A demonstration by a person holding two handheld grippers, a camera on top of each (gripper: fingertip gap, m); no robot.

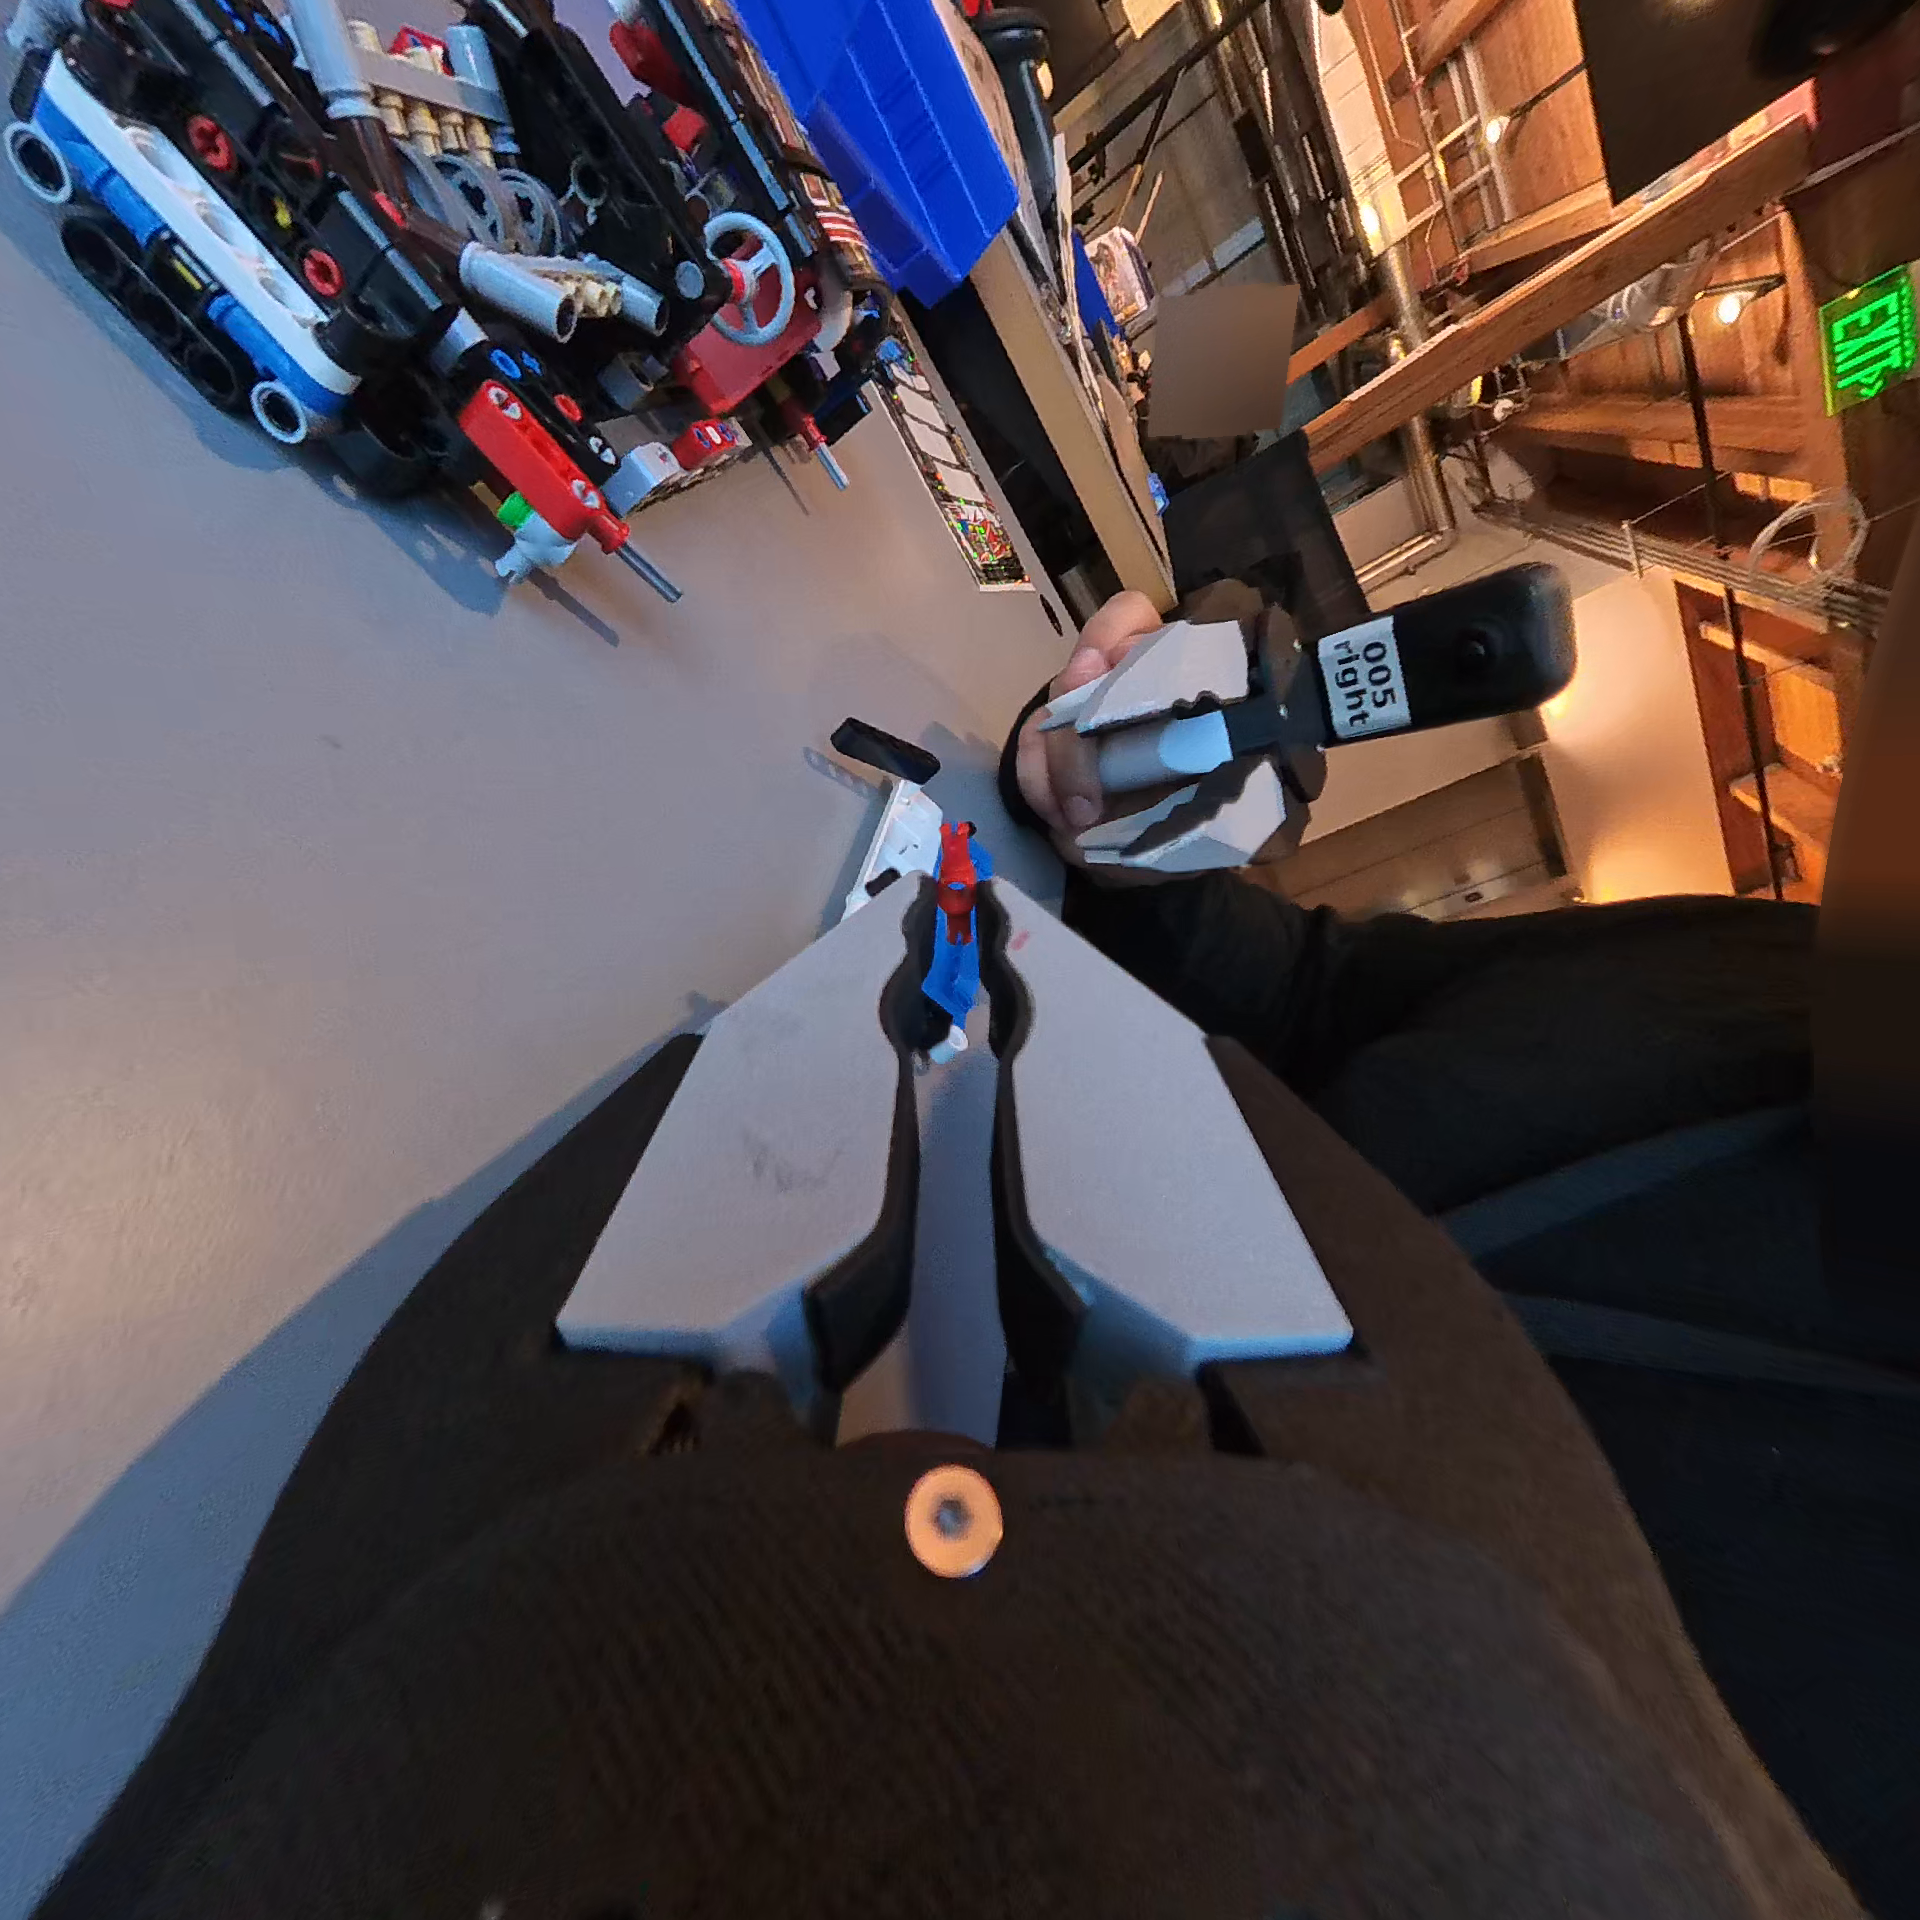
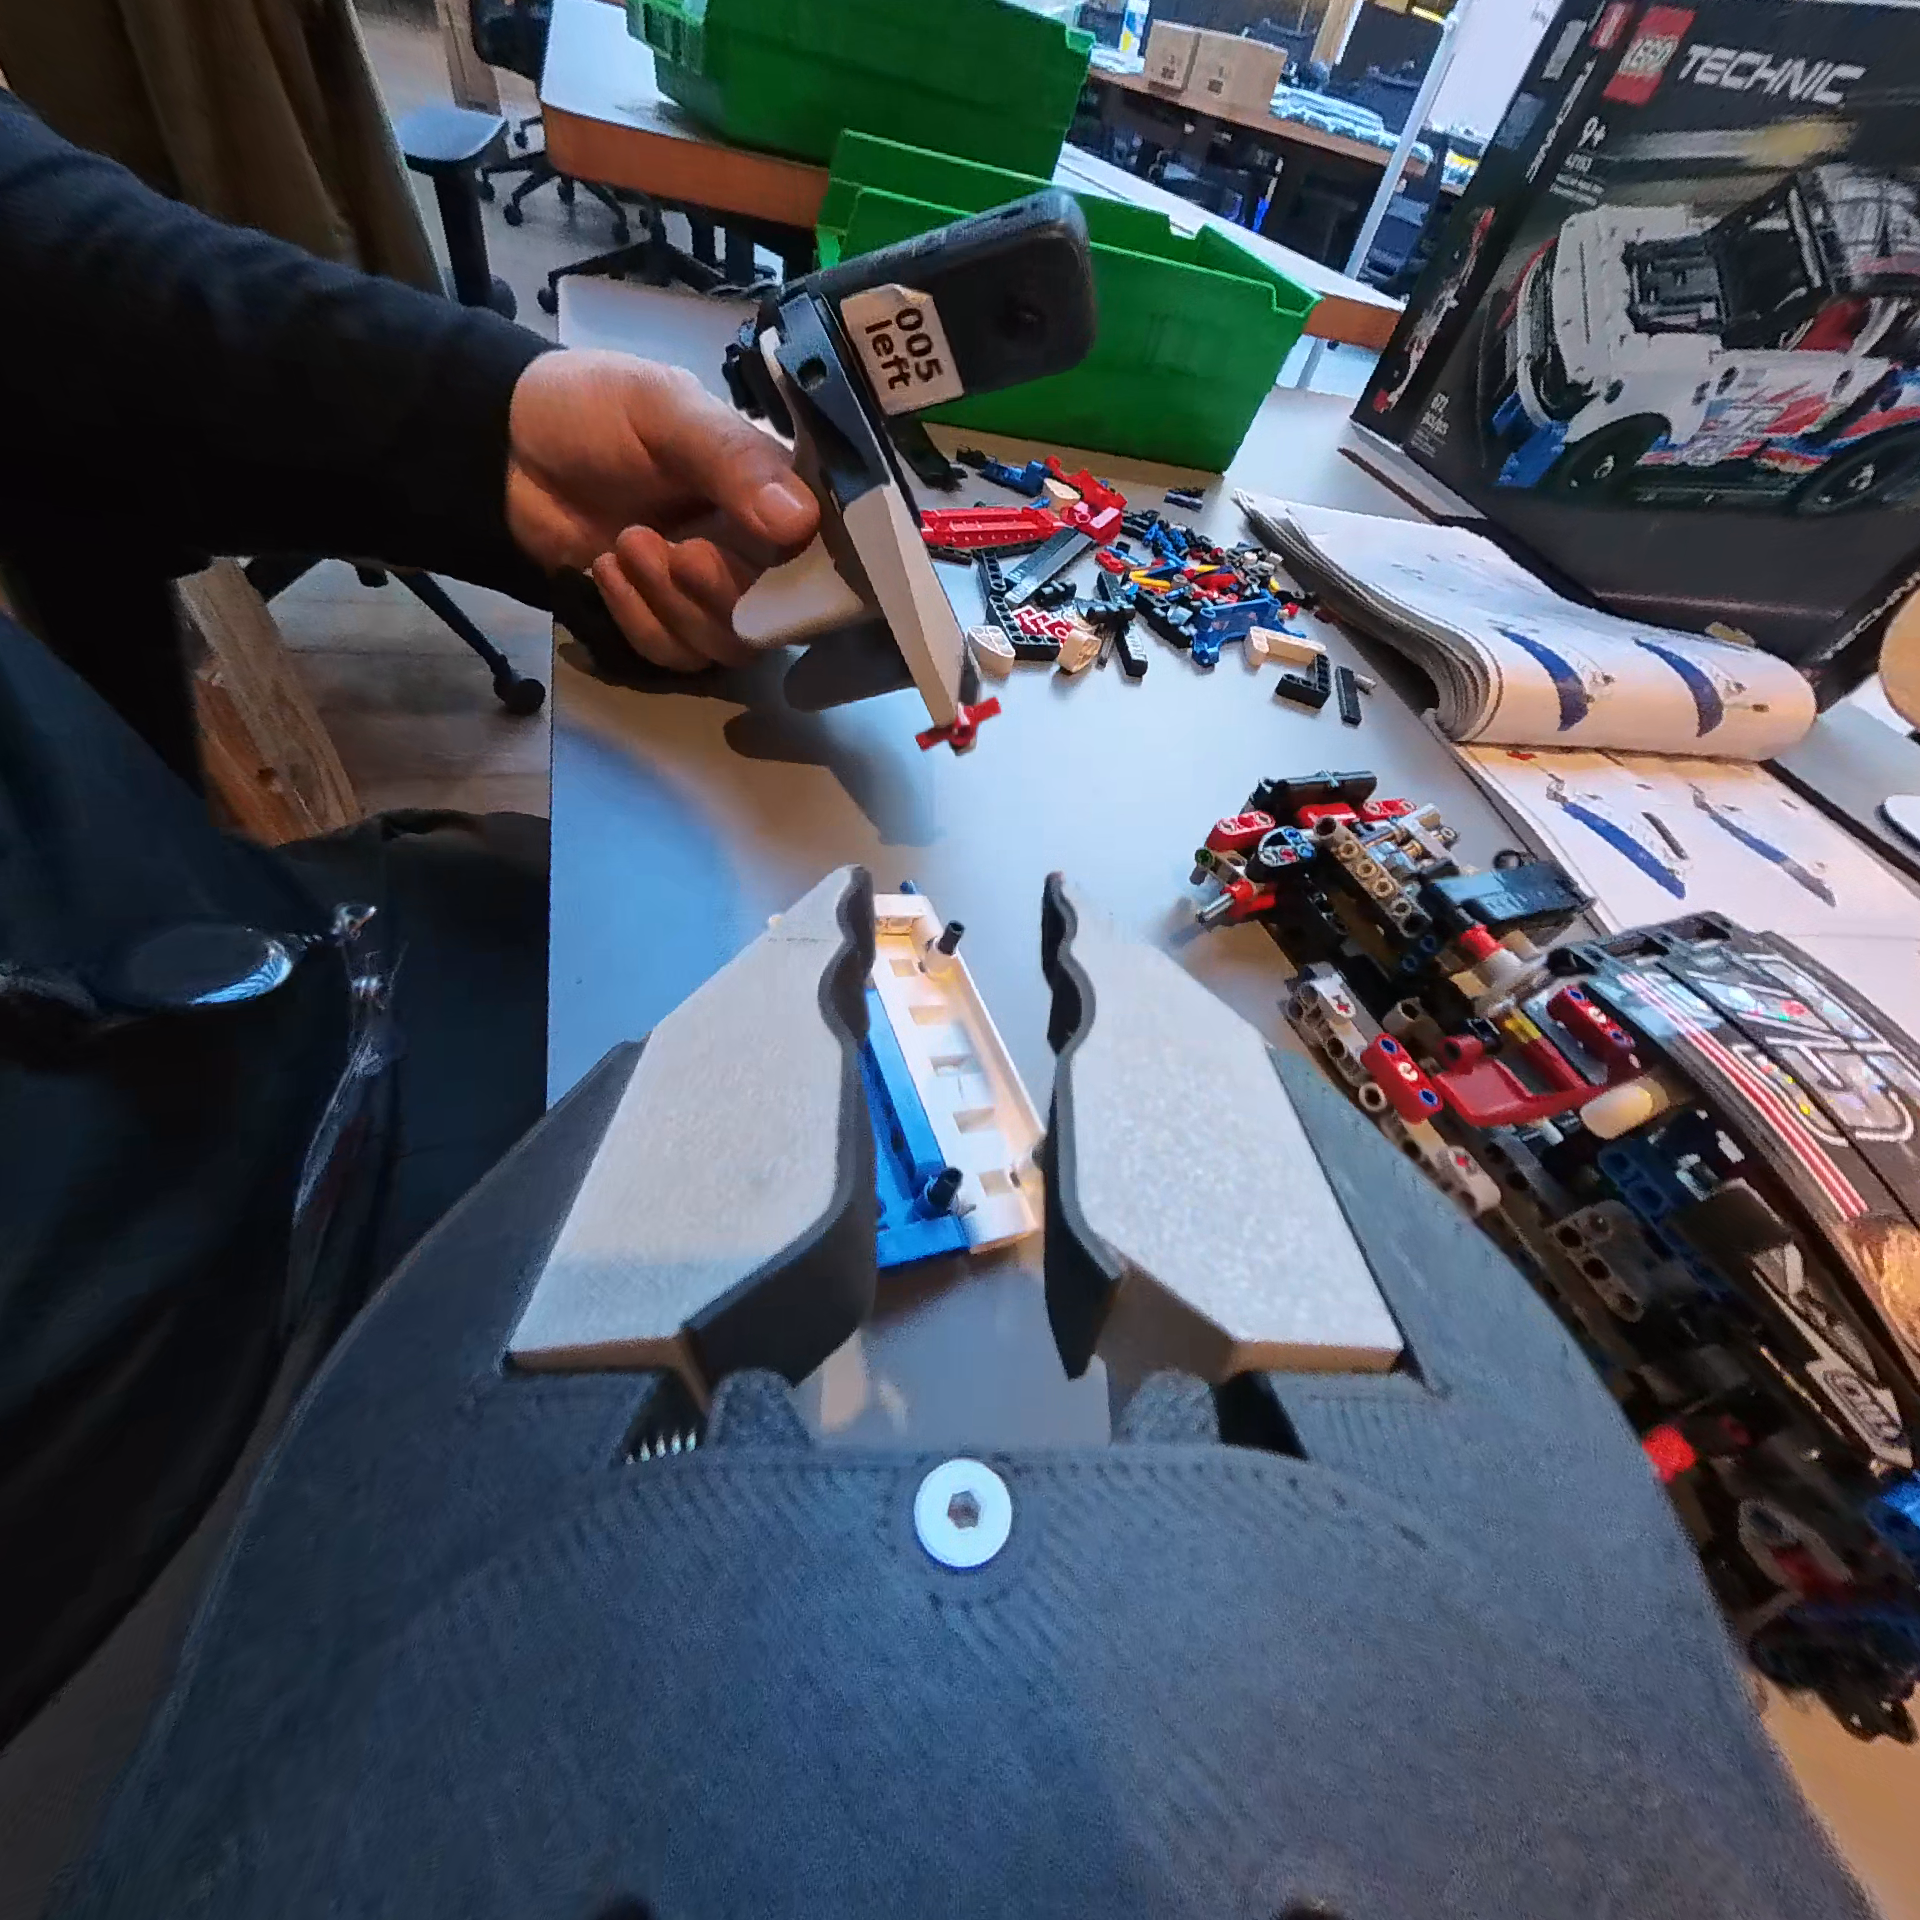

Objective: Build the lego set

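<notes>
**Step in hand: fitting the red pin to the panel**

Left gripper [image 2: 951, 717] clamps a red pin [image 2: 958, 724] above the table [image 2: 1091, 790]. Right gripper [image 2: 956, 914] stands empty, jaws apart, astride the white-and-blue panel [image 2: 951, 1070]. Next: probably steady the panel, align the pin, press home

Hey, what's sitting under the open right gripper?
Under the right gripper lies a white panel with a blue piece along its left side, flat on the table. The gripper's left finger covers part of the blue piece.
</notes>
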